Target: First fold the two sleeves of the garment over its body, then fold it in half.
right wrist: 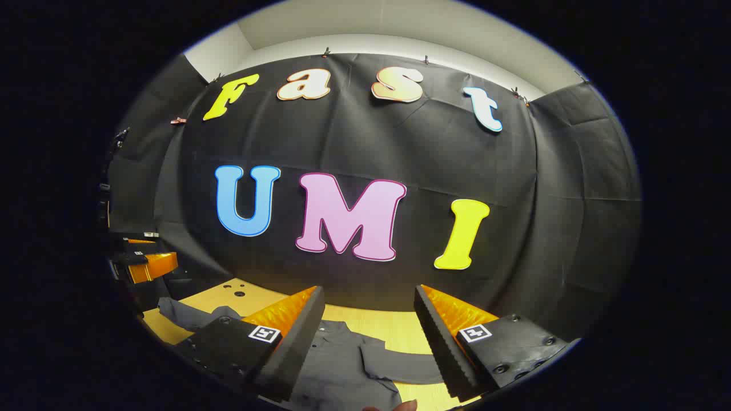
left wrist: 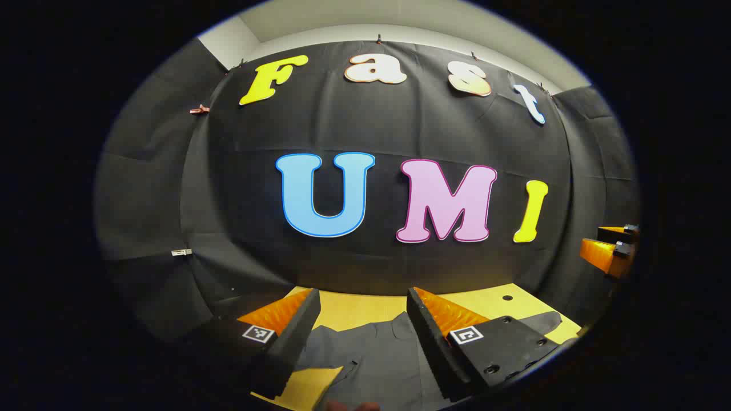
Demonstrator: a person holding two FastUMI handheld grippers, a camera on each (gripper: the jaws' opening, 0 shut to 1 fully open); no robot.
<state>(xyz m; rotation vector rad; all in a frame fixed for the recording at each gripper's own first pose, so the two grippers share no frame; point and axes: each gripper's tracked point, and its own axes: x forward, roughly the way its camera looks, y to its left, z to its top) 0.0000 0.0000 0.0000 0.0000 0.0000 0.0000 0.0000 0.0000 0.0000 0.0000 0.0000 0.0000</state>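
- The garment [left wrist: 377, 354] is running off the lower edge in the left gripper view, partly hidden behind the left hand-held gripper [left wrist: 360, 325].
- In the right gripper view, the right hand-held gripper [right wrist: 368, 328] is covering part of it.

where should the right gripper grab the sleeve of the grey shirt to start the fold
Probably at the outer end of the sleeve, coming down from above. In the right gripper view the grey shirt lies flat on the yellow table, its sleeve stretching out sideways from the body. The right gripper hovers open above; pinching the free end lets it swing the sleeve over the body.
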